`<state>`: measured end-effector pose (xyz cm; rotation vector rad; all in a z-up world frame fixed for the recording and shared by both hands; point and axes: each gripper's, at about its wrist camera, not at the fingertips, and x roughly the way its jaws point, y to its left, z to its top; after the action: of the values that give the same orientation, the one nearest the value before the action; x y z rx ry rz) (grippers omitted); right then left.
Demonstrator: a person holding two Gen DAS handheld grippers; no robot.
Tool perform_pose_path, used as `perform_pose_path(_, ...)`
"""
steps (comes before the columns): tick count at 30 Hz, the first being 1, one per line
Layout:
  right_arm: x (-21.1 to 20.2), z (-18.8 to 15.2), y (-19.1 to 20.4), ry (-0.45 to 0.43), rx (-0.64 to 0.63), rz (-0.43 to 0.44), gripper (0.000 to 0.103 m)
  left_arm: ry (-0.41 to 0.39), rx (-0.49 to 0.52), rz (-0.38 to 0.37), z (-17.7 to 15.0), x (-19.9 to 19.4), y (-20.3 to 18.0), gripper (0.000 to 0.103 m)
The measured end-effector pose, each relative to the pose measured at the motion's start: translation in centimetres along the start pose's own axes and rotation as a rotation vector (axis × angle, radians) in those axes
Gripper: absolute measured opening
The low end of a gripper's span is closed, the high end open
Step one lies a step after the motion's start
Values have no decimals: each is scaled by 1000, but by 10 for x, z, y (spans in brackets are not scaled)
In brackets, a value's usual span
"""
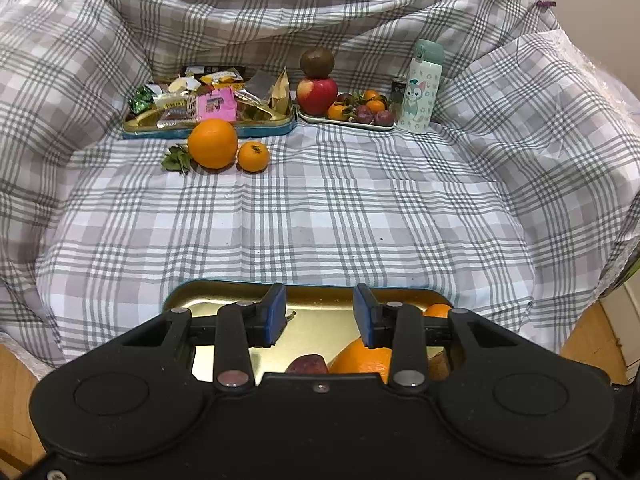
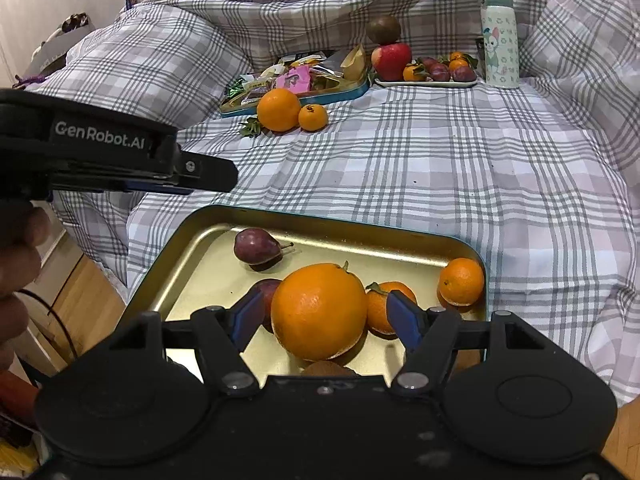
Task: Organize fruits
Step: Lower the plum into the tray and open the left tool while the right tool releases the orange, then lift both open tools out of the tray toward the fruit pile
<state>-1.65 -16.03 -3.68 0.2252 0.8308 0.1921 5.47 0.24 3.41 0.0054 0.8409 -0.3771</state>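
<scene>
A gold tray (image 2: 320, 216) lies near me on the checked cloth. It holds a big orange (image 2: 320, 312), two mandarins (image 2: 462, 282), two purple plums (image 2: 256, 246) and a brown fruit (image 2: 328, 369) that is mostly hidden. My right gripper (image 2: 326, 312) stands open around the big orange, with a gap showing at its right pad. My left gripper (image 1: 320, 312) hovers open over the tray's (image 1: 224, 288) bare far part, holding nothing. Farther off on the cloth lie another orange (image 1: 212, 143) and a mandarin (image 1: 253, 156).
At the back a blue tin (image 1: 208, 130) is full of snacks. Beside it a white plate (image 1: 348, 125) carries an apple (image 1: 317, 94) with a brown fruit (image 1: 317, 62) on top, mandarins and plums. A mint bottle (image 1: 422, 88) stands to the right. Leaves (image 1: 176, 159) lie by the far orange.
</scene>
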Motion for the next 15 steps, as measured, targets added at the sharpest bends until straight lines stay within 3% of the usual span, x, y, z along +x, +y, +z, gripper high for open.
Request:
perform_pose_path(9, -6, -4, -2, -2, 21, -3, 72, -15, 87, 126, -12, -10, -16, 45)
perform_pose_path(15, -4, -7, 0, 25, 20, 5, 72, 9, 71, 182, -24, -12, -10, 45)
